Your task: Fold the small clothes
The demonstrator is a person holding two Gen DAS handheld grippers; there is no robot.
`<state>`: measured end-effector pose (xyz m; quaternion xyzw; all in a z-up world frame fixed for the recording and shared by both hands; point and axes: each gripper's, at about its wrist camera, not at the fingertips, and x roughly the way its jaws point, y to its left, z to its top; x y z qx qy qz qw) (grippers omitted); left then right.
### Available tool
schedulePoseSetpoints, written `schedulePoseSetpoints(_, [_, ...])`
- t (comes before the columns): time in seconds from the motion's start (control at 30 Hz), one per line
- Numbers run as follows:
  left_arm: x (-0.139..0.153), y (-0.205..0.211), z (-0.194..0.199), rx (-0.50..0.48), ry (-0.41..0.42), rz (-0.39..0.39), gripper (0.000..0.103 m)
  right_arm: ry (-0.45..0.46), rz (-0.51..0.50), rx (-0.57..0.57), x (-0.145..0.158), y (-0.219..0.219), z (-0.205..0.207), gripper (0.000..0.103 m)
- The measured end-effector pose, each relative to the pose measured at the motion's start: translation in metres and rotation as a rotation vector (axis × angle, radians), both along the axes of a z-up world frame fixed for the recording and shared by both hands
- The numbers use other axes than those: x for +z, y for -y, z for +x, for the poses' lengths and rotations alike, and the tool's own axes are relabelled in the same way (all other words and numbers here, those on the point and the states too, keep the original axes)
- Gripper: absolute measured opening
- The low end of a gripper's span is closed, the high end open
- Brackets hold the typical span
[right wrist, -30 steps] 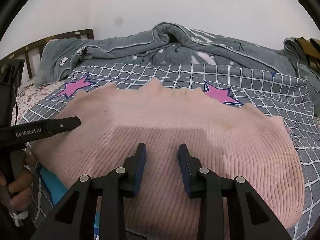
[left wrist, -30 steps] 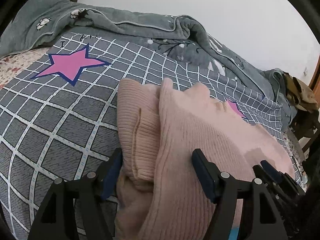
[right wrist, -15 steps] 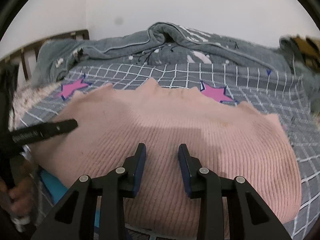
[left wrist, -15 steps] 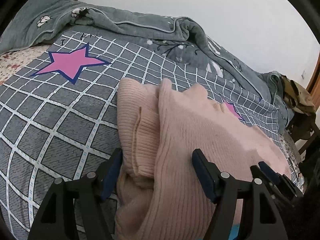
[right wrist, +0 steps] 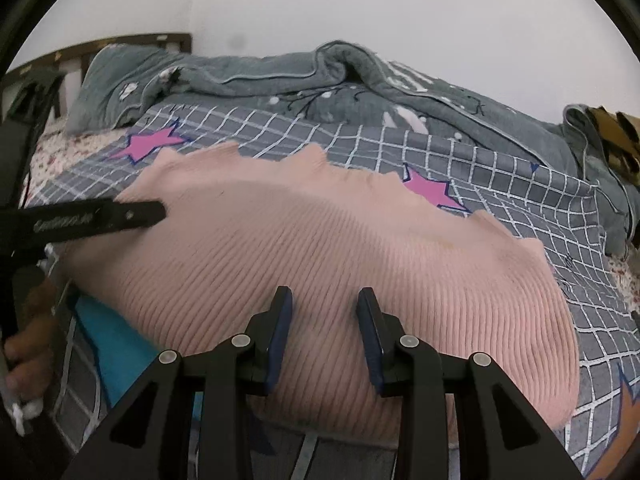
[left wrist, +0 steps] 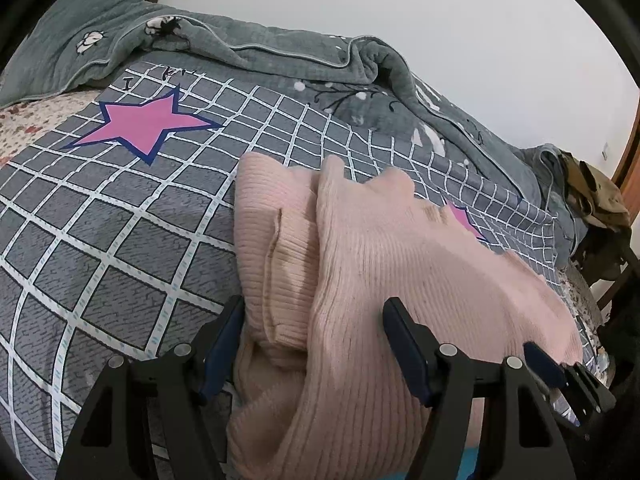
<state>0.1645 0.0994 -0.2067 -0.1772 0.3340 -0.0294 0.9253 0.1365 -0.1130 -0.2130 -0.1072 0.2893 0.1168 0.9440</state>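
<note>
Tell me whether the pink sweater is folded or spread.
Partly folded: the pink sweater has one ribbed layer doubled over another at its left edge.

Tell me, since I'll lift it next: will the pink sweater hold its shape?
Probably not: the sweater is ribbed knit that already drapes and bunches in folds, so it should sag. It looks thick, so likely grippy, not slippery.

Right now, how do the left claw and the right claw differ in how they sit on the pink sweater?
The left claw is spread wide, its jaws straddling a bunched, folded edge of the pink sweater. The right claw has a narrower gap and sits over a flat, smooth stretch of the sweater. The left claw is at the sweater's side edge; the right claw is near the middle of the near edge. Both are open, gripping nothing, above the checked bedsheet.
</note>
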Motion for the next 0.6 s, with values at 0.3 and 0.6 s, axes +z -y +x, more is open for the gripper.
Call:
schedulePoseSetpoints(0.3, [0.011, -0.008, 0.008, 0.056, -0.076, -0.061, 0.030, -0.024, 0.019, 0.177, 0.004, 0.022, -0.026, 0.042])
schedulePoseSetpoints(0.6, [0.073, 0.033, 0.011, 0.113, -0.099, 0.008, 0.021, 0.031, 0.241, 0.129, 0.044, 0.112, -0.033, 0.045])
